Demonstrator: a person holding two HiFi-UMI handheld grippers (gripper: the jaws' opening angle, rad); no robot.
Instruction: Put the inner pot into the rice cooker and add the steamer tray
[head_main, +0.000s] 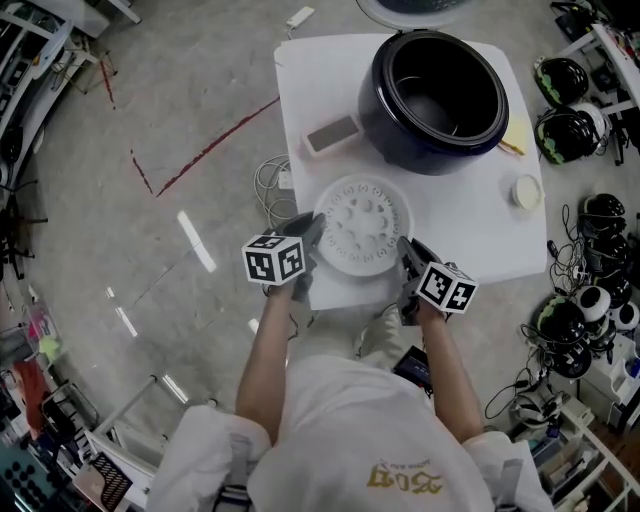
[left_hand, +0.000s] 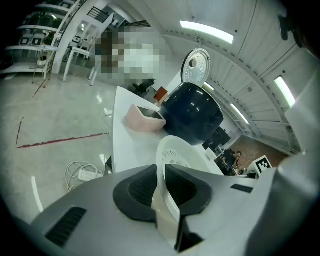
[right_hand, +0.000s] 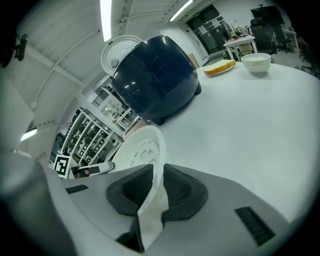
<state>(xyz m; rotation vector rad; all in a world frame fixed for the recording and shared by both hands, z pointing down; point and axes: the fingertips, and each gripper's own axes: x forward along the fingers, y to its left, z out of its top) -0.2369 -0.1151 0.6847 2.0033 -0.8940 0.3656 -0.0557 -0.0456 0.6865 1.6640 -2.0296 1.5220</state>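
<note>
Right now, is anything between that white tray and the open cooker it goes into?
Nothing visible. Only bare table lies between the steamer tray and the rice cooker; the pink box sits off to one side.

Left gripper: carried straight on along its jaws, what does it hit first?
The steamer tray, clamped at its rim in the left gripper; past that, probably the rice cooker, depth unclear.

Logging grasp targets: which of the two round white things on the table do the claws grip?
The big perforated steamer tray, its rim pinched by left claw and right claw; the small bowl sits apart, untouched.
</note>
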